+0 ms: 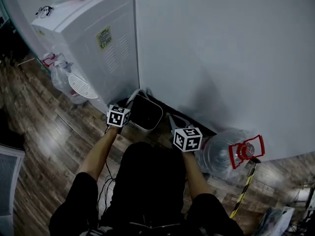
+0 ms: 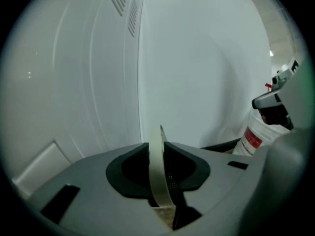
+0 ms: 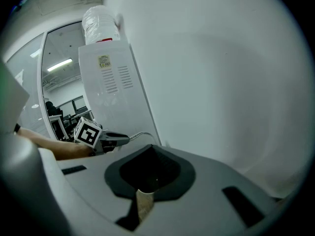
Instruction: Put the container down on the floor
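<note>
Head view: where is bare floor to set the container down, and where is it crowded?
Bare wood floor lies left of the person, in front of the water dispenser. Crowded along the wall: the container is between dispenser and lying water jug.

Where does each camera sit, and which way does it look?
Head view: on the person's head, looking steeply down at the container by the water dispenser; both forearms, left gripper and right gripper show.
Left gripper view: on the left gripper, looking along jaws shut on the container's rim toward the wall.
Right gripper view: on the right gripper, facing the dispenser; the left gripper and a forearm show.
Shared: all three show the dispenser.
</note>
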A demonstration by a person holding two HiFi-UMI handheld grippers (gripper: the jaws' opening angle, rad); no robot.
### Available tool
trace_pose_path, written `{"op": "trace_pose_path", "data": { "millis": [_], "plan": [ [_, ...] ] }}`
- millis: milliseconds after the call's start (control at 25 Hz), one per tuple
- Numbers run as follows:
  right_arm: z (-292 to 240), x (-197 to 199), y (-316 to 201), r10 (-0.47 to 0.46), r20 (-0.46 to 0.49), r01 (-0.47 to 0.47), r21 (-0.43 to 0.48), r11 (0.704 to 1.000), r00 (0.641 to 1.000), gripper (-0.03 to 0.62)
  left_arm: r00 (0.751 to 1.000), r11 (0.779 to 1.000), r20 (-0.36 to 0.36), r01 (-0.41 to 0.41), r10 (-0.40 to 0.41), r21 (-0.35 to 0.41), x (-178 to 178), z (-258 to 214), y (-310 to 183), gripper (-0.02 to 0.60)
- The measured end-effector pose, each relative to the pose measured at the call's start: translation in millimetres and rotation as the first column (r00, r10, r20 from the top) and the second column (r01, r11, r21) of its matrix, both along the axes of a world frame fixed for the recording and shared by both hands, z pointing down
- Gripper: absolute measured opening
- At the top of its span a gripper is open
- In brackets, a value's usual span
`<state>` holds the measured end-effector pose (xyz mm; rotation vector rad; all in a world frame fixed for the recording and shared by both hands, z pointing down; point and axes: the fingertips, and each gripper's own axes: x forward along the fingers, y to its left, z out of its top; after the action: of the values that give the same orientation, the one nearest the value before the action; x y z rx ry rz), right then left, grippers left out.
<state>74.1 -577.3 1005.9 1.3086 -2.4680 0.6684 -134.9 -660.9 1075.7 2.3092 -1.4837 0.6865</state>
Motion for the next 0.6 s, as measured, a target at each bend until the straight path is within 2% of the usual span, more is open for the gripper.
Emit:
{"op": "trace_pose_path", "data": {
  "millis": [280,600],
  "plan": [
    [-6,-9,3,-0.016,0.012,0.016,0.013,1.0,1.0,0.011,1.0,0.999,-0.009,0.025,-0.025,0.028,-12,-16,7,0.099],
    [-11,-11,10,-0.024,0.016,0.023,0.029,0.999,1.0,0.011,1.0,0.995,-0.014,0.021,-0.019,0.095,-3,-38,14,0.02]
  ]
}}
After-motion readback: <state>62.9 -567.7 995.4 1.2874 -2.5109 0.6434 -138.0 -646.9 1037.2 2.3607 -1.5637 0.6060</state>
